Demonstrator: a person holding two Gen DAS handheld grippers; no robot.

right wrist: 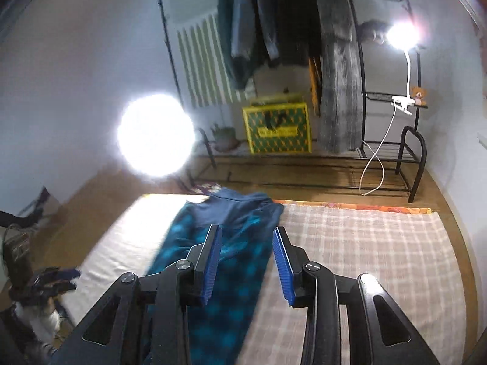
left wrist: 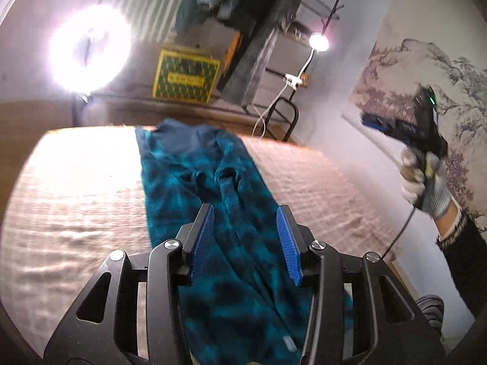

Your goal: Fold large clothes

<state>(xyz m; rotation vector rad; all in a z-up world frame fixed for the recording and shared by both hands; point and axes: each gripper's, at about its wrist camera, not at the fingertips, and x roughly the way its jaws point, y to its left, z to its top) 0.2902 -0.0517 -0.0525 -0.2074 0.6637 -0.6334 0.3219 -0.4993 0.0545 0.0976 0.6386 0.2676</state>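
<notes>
A: Left tool (left wrist: 245,240): blue pads apart, nothing between them. It hangs above the near stretch of the teal garment (left wrist: 210,188), not touching it.

B: Right tool (right wrist: 246,255)?

A: Also apart and empty, held over the garment's right edge. In the left view it shows off to the right, in a gloved hand (left wrist: 426,182), clear of the cloth.

B: Where does the garment lie?

A: Flat on the checked bed cover (right wrist: 365,258) as one long narrow strip, running from the near edge to the far edge. The far end is a plainer dark blue; a bunched crease sits about midway. Frames are blurred, so finer detail is uncertain.

B: Step in hand?

A: My reading: the lengthwise fold is laid and both tools are free, so this is the gap between folds.

B: Next move?

A: Probably a crosswise fold. That calls for each tool to take one corner of the same end, catch all layers, and carry it evenly toward the other end so the strip stays square.
</notes>
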